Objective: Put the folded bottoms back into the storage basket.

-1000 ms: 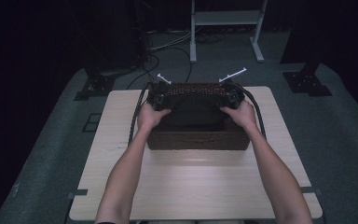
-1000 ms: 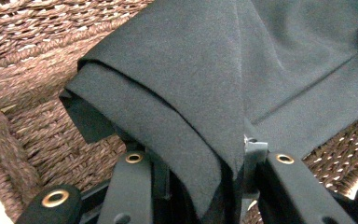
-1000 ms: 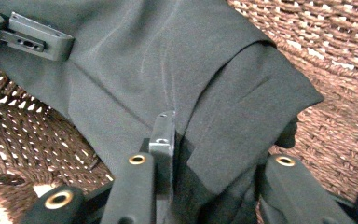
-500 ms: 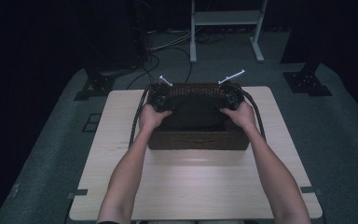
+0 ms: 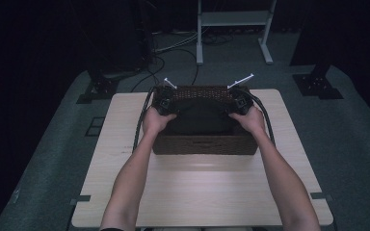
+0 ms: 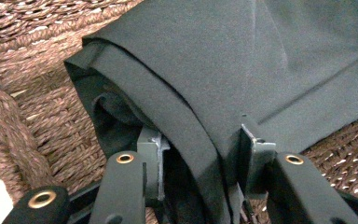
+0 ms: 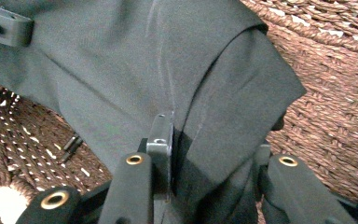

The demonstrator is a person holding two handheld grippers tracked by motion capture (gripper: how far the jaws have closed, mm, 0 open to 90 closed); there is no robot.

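A brown wicker basket (image 5: 202, 144) stands on the far half of the pale wooden table (image 5: 197, 192), with a folded dark cloth (image 5: 202, 115) lying inside. My left gripper (image 5: 166, 105) reaches into its left end, my right gripper (image 5: 241, 103) into its right end. In the left gripper view, the left gripper (image 6: 205, 149) has a thick fold of the cloth (image 6: 191, 70) between its pads, over the basket's weave (image 6: 42, 116). The right gripper (image 7: 209, 144) likewise pinches a cloth corner (image 7: 223, 84) above the weave (image 7: 335, 93). Both pairs of jaws have just been opening slightly, with cloth still pressed between them.
A white metal frame (image 5: 231, 19) and cables (image 5: 173, 48) lie on the floor beyond the table. Black stand bases (image 5: 318, 84) (image 5: 96, 89) sit at either far corner. Bare tabletop stretches between the basket and the near edge.
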